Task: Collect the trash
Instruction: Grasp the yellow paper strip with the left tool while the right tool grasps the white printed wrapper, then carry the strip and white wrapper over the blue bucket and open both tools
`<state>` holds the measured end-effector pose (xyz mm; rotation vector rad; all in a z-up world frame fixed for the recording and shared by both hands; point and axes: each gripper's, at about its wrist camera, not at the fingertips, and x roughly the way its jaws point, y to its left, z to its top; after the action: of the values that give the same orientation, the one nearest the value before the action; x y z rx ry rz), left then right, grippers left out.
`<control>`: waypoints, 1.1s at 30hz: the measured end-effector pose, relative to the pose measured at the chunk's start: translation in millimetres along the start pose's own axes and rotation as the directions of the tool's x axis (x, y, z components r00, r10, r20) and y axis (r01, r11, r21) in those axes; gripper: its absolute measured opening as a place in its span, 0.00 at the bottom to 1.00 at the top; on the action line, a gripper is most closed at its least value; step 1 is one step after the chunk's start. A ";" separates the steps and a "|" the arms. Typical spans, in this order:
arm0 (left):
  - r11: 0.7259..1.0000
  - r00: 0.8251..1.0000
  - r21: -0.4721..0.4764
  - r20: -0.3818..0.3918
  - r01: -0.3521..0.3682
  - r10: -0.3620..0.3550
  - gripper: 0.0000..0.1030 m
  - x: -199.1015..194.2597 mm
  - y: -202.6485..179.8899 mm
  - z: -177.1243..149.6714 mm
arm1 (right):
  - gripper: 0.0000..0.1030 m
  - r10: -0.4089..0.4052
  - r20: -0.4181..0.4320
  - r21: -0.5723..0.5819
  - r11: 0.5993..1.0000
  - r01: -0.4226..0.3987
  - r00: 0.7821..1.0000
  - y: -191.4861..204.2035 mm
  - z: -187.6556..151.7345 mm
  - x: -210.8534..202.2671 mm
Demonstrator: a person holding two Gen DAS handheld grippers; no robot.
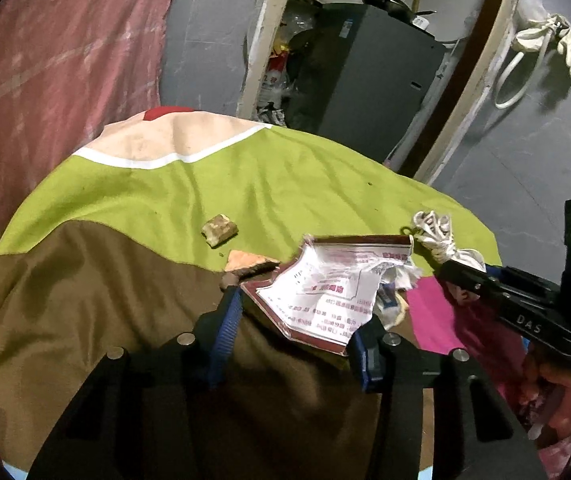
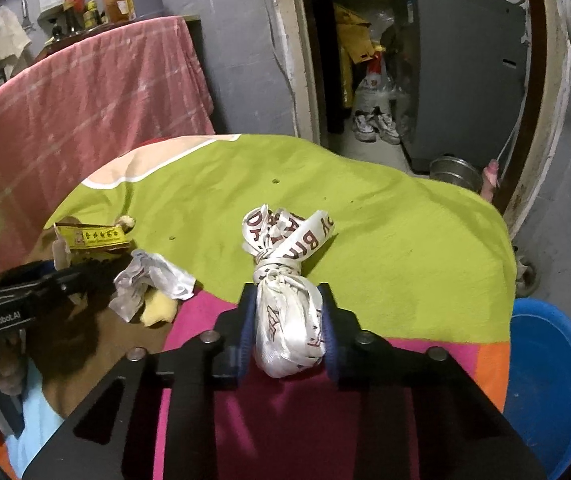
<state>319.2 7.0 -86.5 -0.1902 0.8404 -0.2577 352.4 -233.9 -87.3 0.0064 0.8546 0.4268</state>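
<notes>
The right hand-held gripper (image 2: 287, 330) pinches a knotted white ribbon bundle (image 2: 285, 280) on the cloth-covered table (image 2: 405, 240). Left of the bundle, the left hand-held gripper (image 1: 297, 312) clamps a crumpled printed wrapper (image 1: 325, 284).

Table cover (image 1: 213, 184): matt woven cloth, creased, lower frame. Printed wrapper (image 1: 325, 292): glossy, crumpled foil-like paper, centre right. White ribbon bundle (image 2: 289, 320): satiny sheen, centre. Gripper pads (image 2: 245, 336): ribbed blue rubber; frames matt black plastic. Basin (image 2: 549, 376): smooth blue plastic, lower right.
</notes>
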 end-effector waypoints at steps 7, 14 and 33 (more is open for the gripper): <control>0.999 1.000 0.039 0.015 0.004 -0.004 0.17 -9.8 -14.7 -3.4 | 0.15 0.045 0.049 0.023 0.999 -0.046 0.998 0.2 -12.2 -19.8; 0.999 0.999 0.044 0.047 0.017 -0.019 0.11 -21.0 -28.1 -10.6 | 0.15 0.084 0.130 0.034 0.995 -0.089 0.988 5.6 -29.1 -53.9; 0.979 0.897 0.195 0.422 0.053 -0.132 0.10 -125.0 -128.9 -18.5 | 0.15 -0.022 0.557 -0.029 0.999 0.046 0.830 26.7 -48.1 -206.9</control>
<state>206.1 -79.5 24.3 -0.1118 0.3610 -0.3636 188.0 -293.4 36.5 0.0747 0.2639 0.3797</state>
